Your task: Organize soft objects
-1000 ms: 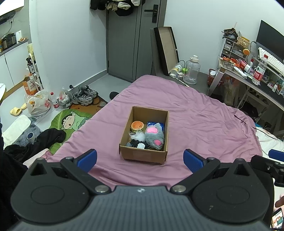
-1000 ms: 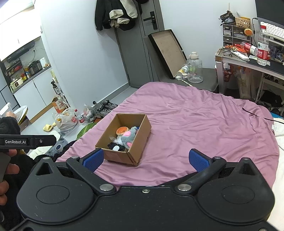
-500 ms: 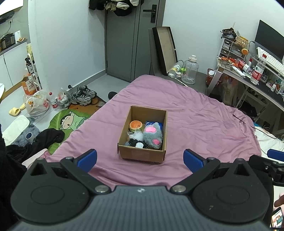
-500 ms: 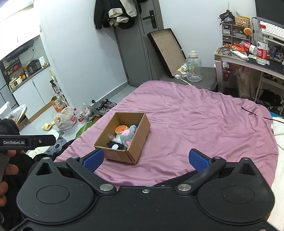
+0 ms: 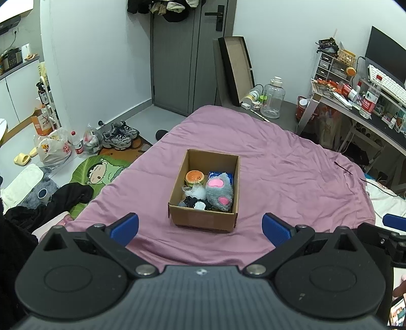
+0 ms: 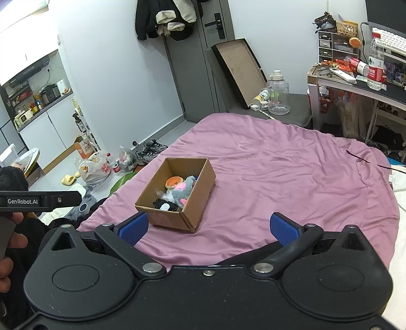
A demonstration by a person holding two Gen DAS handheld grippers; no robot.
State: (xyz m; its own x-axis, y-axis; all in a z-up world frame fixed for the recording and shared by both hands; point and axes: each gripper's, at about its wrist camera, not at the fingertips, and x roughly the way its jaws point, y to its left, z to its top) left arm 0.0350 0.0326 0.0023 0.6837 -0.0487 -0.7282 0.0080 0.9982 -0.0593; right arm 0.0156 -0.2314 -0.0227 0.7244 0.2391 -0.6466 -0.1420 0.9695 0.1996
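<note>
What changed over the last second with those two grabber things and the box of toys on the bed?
Very little. Both views drifted slightly, so the cardboard box sits a touch differently in frame. The left gripper and right gripper stayed open and empty. The plush toys stayed in the box.

We noted a grey door [image 5: 186, 55] at the far wall, dark clothes [image 6: 165, 19] hung over its top. A shallow framed tray [image 5: 237, 68] leaned against the wall beside it, with a clear water jug [image 5: 273, 99] on the floor just to its right. Left of the bed, on the floor: a pair of sneakers [image 5: 120, 134], plastic bags [image 5: 54, 151], yellow slippers [image 5: 24, 157] and a green cartoon mat [image 5: 101, 172]. At right, a cluttered counter [image 6: 365, 87] carried a water bottle [image 6: 376, 67], a keyboard [image 5: 387, 83] and a drawer organiser [image 6: 337, 44].
</note>
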